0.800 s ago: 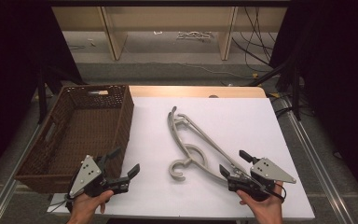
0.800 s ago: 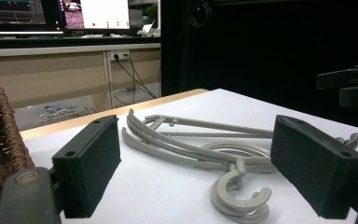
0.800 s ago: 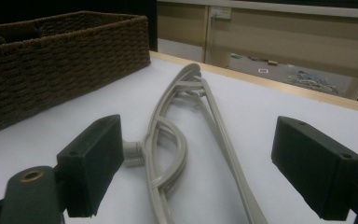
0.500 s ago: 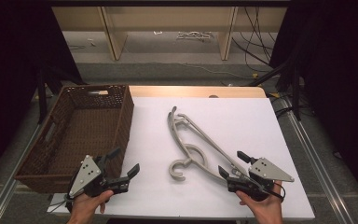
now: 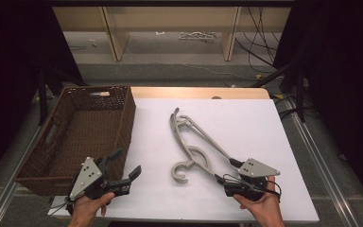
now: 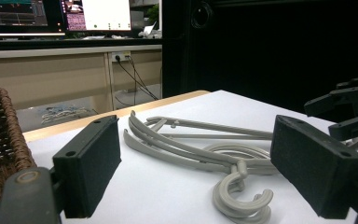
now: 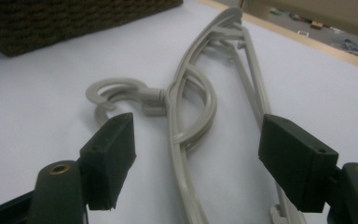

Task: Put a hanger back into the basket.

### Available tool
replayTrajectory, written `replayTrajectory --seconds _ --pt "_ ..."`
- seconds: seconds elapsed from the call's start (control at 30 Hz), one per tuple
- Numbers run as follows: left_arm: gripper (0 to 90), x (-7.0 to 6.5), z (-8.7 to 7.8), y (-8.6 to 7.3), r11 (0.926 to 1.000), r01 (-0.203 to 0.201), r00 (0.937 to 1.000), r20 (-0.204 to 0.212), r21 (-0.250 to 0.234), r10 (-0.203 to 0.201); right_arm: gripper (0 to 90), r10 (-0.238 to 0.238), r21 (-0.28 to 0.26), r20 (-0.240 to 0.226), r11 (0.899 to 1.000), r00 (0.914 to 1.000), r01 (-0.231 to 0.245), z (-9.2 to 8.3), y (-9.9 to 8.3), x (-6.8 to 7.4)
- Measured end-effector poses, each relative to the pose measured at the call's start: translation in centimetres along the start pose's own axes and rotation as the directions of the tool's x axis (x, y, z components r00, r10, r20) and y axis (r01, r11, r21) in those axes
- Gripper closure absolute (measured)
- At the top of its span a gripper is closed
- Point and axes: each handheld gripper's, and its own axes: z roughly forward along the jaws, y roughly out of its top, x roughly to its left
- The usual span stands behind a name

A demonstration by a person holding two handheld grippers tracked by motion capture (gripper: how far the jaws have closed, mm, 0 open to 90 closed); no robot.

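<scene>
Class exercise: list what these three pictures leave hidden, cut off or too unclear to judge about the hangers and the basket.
- Hangers: high view, stacked, so their count is unclear.
- Hangers' near end: right gripper view, cut by the bottom edge behind the right gripper fingers.
- Basket: left gripper view, cut by the left edge.
- Basket's near inside wall: high view, hidden by its rim.

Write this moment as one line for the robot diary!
left gripper: open, empty, beside basket | right gripper: open, jaws either side of hangers near end, not gripping | hangers: flat on white table
</scene>
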Motion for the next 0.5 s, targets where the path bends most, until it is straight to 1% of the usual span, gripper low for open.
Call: replayTrajectory --seconds 0.03,0.1,0.2,0.23,0.27,0.3,0.33,0.37,0.4,0.47,0.5 --pt "15.9 0.0 0.0 0.0 1.0000 0.000 1.0000 0.000 0.000 0.000 30.7 -0.017 0.028 -0.007 0.999 0.9998 0.018 0.3 0.1 0.1" --pt "15.8 0.0 0.0 0.0 1.0000 0.003 1.0000 0.000 -0.001 -0.003 30.8 -0.024 0.036 -0.004 0.999 0.9997 0.024 0.5 0.1 0.2" --pt "15.8 0.1 -0.1 0.0 1.0000 -0.001 1.0000 -0.002 -0.001 0.001 32.7 -0.046 0.066 -0.004 0.997 0.9990 0.046 1.1 0.2 0.3" --pt "15.8 0.2 -0.1 0.0 1.0000 -0.003 1.0000 -0.002 0.000 0.003 33.7 -0.041 0.083 -0.011 0.996 0.9991 0.042 1.2 0.2 0.5" --pt "15.9 0.2 0.0 0.0 1.0000 -0.001 1.0000 -0.001 0.000 0.001 34.4 -0.056 0.091 -0.004 0.994 0.9984 0.056 1.4 0.3 0.5" --pt "15.8 0.1 0.0 0.0 1.0000 0.001 1.0000 -0.001 0.001 -0.001 34.7 -0.066 0.124 0.001 0.990 0.9978 0.066 1.7 0.2 0.6" --pt "15.8 0.1 0.0 0.0 1.0000 0.002 1.0000 0.000 0.002 -0.002 34.7 -0.066 0.136 -0.001 0.989 0.9978 0.065 1.9 0.2 0.6" --pt "15.8 0.0 0.0 0.0 1.0000 0.001 1.0000 0.001 0.003 -0.001 34.7 -0.066 0.136 -0.001 0.989 0.9978 0.065 1.9 0.2 0.6" --pt "15.8 0.0 0.0 0.0 1.0000 -0.001 1.0000 0.003 0.004 0.001 35.1 -0.069 0.155 -0.009 0.985 0.9976 0.069 2.2 0.2 0.6" --pt "15.8 0.0 0.0 0.0 1.0000 -0.001 1.0000 0.003 0.004 0.001 35.3 -0.076 0.161 -0.008 0.984 0.9970 0.077 2.4 0.2 0.5" --pt "15.8 0.0 0.0 0.0 1.0000 -0.001 1.0000 0.003 0.005 0.001 35.5 -0.070 0.174 -0.014 0.982 0.9974 0.072 2.6 0.2 0.5"
